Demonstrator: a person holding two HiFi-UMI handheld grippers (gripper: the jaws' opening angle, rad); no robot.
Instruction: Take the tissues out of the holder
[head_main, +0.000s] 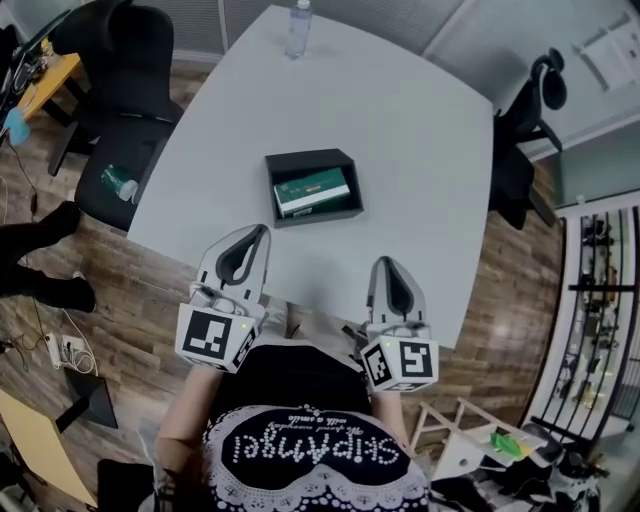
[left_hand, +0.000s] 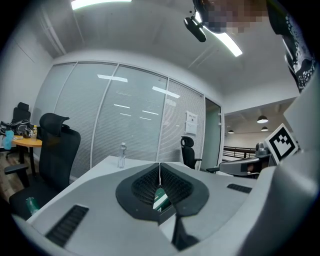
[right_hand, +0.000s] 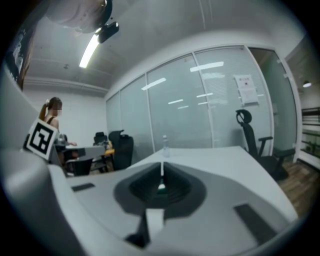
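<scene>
- The holder (head_main: 306, 157) is an open black box standing near the middle of the white table (head_main: 400, 120).
- The tissues (head_main: 312, 190), a green and white pack, lie flat inside the holder and fill most of its floor.
- The left gripper (head_main: 262, 232) is at about 7 o'clock from the holder, over the near edge of the table, with its tips pointing toward the box but apart from it.
- Its jaws are pressed together with nothing between them. In the left gripper view a bit of the green pack shows through the opening below the tips.
- The right gripper (head_main: 388, 263) is at about 5 o'clock from the holder, also near the table edge and clear of the box.
- Its jaws are likewise closed tip to tip and empty.
- A clear water bottle (head_main: 298, 28) stands upright at 12 o'clock, at the far end of the table, well apart from the holder.
- A black office chair (head_main: 125, 110) stands at about 10 o'clock, off the table's left side, and another chair (head_main: 518, 140) is at about 2 o'clock.
</scene>
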